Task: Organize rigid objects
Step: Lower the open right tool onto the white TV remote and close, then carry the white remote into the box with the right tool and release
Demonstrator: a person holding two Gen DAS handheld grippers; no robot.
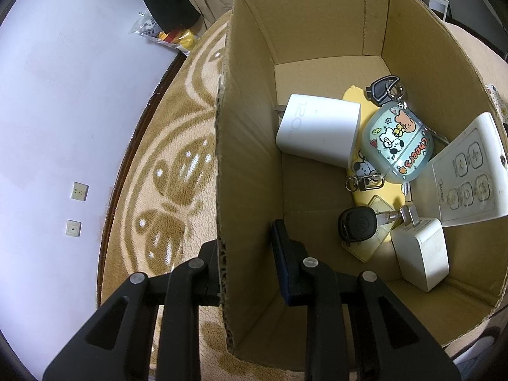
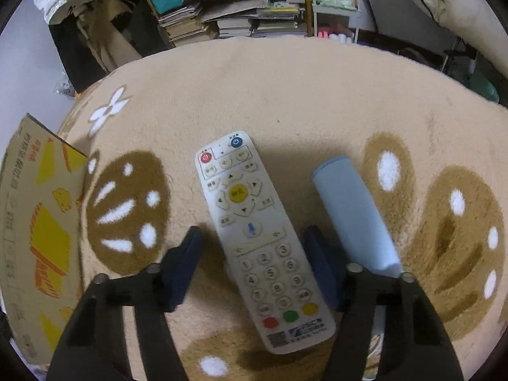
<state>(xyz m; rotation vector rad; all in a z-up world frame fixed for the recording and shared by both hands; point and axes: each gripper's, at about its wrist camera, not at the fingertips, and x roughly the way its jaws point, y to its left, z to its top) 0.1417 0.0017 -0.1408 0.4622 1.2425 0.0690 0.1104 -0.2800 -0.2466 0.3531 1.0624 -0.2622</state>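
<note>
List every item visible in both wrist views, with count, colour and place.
Cardboard box: 1, brown, on rug.
Chargers: 2, white, in box.
Earbud case: 1, pale blue, cartoon print, in box.
Flat remote: 1, white, leaning at the box's right wall.
Car key: 1, black, box floor.
Key bunch: 1, dark, box rear.
Yellow tag: 1, under the case.
TV remote: 1, white, on rug.
Cylinder: 1, light blue, right of the TV remote.
Rug: 1, beige and brown.
Left gripper: open, straddling the box wall.
Right gripper: open, around the TV remote.
</note>
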